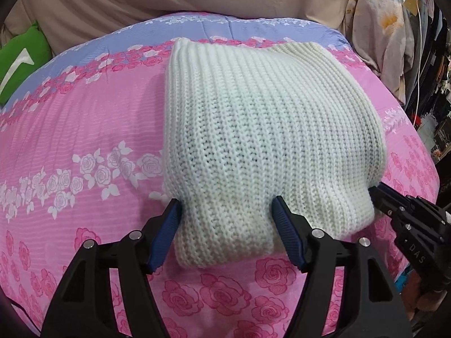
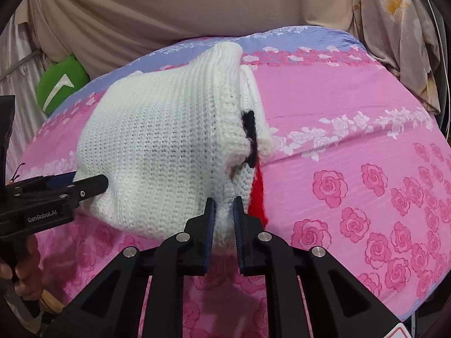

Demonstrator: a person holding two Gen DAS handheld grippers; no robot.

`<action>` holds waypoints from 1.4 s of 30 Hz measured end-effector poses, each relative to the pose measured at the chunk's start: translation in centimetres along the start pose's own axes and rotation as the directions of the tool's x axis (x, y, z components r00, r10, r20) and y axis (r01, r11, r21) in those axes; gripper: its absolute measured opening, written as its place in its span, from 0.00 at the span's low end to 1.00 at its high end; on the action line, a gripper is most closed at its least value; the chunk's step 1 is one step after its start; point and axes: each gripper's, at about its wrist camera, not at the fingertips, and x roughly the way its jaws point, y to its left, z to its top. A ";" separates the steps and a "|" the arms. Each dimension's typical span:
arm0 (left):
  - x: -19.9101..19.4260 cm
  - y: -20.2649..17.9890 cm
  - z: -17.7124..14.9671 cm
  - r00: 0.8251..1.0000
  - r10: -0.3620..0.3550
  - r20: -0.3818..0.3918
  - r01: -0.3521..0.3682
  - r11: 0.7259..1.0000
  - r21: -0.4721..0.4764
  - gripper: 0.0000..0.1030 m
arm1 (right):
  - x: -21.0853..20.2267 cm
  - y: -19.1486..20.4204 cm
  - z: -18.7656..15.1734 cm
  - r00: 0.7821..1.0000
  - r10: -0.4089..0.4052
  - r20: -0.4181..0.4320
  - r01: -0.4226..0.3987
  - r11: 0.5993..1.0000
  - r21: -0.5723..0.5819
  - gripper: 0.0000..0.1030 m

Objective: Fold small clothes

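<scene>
Pink bedspread (image 1: 84, 129) lies open beside folded knit (image 1: 253, 129) (near edge gripped).

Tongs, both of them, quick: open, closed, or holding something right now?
Left tongs: jaws wide, straddling the near edge of the white knit garment; a grip cannot be told.
Right tongs: nearly closed, the knit's corner between the pads; looks pinched.
</scene>
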 end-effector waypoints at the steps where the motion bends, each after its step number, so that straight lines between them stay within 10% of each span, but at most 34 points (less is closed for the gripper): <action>1: -0.3 0.1 0.0 1.000 -0.007 0.002 0.007 1.000 -0.006 0.63 | -0.8 0.1 0.3 1.000 0.011 0.021 -0.012 1.000 0.006 0.15; 8: -1.8 0.7 0.6 0.999 -0.029 0.041 0.032 0.998 -0.059 0.62 | 0.4 -0.4 3.6 0.997 0.033 0.072 -0.034 0.999 0.018 0.40; 15: -3.0 1.6 1.9 0.996 -0.016 0.089 0.023 0.996 -0.082 0.62 | -2.7 -0.7 5.7 0.969 0.108 0.223 -0.112 0.994 0.007 0.17; 19: -0.8 1.5 2.5 0.998 -0.009 0.057 0.014 0.996 -0.084 0.63 | 3.7 -2.7 4.8 0.998 0.043 0.043 -0.046 0.997 0.061 0.18; 26: -0.7 2.0 3.0 0.996 -0.076 0.040 0.081 0.988 -0.129 0.76 | -0.1 -2.7 5.1 0.992 0.089 0.084 -0.099 0.988 0.118 0.27; 30: -0.6 2.1 3.8 0.995 -0.087 0.055 0.094 0.983 -0.155 0.91 | 0.0 -2.7 4.4 0.995 0.072 0.066 -0.081 0.987 0.142 0.57; 42: 4.4 1.6 5.7 0.989 -0.143 -0.029 0.136 0.975 -0.175 0.96 | 5.3 -2.6 4.8 0.982 0.190 -0.025 -0.180 0.961 0.210 0.70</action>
